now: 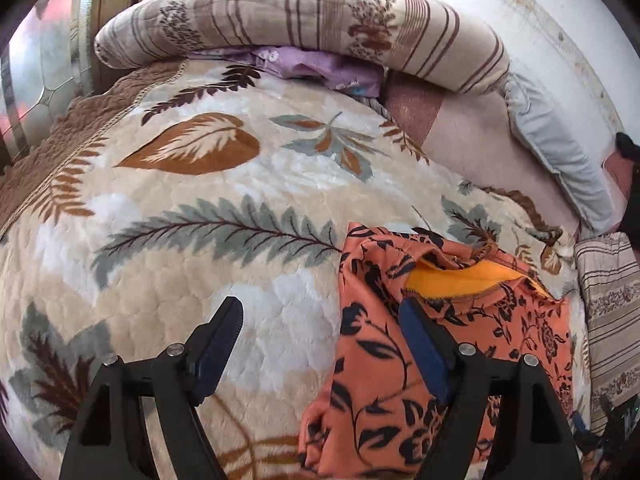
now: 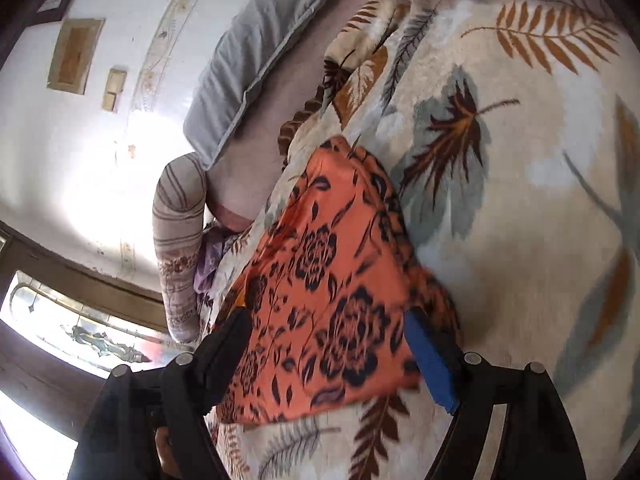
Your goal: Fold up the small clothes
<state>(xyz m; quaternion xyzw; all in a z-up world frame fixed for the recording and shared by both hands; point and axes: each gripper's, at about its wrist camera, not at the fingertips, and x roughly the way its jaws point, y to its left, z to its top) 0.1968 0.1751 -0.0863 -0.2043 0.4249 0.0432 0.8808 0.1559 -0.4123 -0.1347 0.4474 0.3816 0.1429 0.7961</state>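
An orange garment [image 1: 440,344] with a black floral print is lying on the leaf-patterned plush blanket [image 1: 192,248] that is covering the bed, sitting in the lower right of the left wrist view and in the lower middle of the right wrist view. Its plain yellow-orange lining [image 1: 460,278] is showing where the top layer is gaping open.

The left gripper [image 1: 320,320] is hovering with its fingers spread wide apart; the left one is over bare blanket and the blue-padded right one [image 1: 420,344] is overlapping the garment's upper surface, with nothing pinched. The right gripper [image 2: 328,328] is likewise standing with fingers well apart, the garment lying under the gap between them, its near hem just beside the blue pad [image 2: 430,364]; no cloth is being clamped.

Around the work, a striped rolled quilt [image 1: 300,28] is lying along the top of the left view, with a crumpled purple cloth [image 1: 320,68] tucked beneath it. A grey cushion [image 1: 560,152] is leaning against the white wall [image 1: 540,20] at the right, and another striped bedding piece [image 1: 612,292] is touching the garment's right side area, crowding that edge. No readable writing is appearing anywhere.

Broad open blanket is stretching left of the garment in the left wrist view.
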